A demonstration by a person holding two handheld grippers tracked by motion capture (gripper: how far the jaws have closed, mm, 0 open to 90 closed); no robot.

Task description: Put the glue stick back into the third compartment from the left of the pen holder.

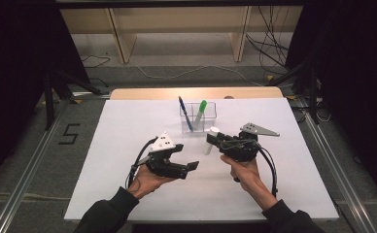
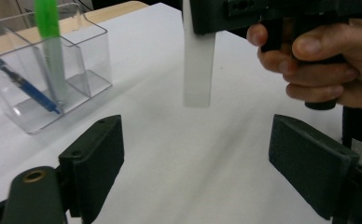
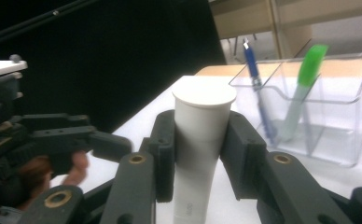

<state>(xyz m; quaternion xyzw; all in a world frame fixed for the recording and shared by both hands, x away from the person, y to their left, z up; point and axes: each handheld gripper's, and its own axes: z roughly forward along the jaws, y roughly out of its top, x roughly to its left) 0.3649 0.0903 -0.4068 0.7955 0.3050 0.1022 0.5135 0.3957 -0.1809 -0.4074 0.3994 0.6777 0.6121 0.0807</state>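
White marker (image 1: 209, 141) clamped upright in right tongs (image 1: 213, 139), long axis vertical, capped flat end up, lower end held clear of surface (image 1: 128, 145). Clear pen holder (image 1: 197, 118) located just beyond, away from person; blue pen (image 1: 185, 113) and green marker (image 1: 199, 114) already stood inside. Left tongs (image 1: 192, 165) spread apart, nothing gripped, facing marker from person's left. Right hand judged nearer to holder.

Overhead looks down; claw views close, sharing organizer (image 1: 198, 118).
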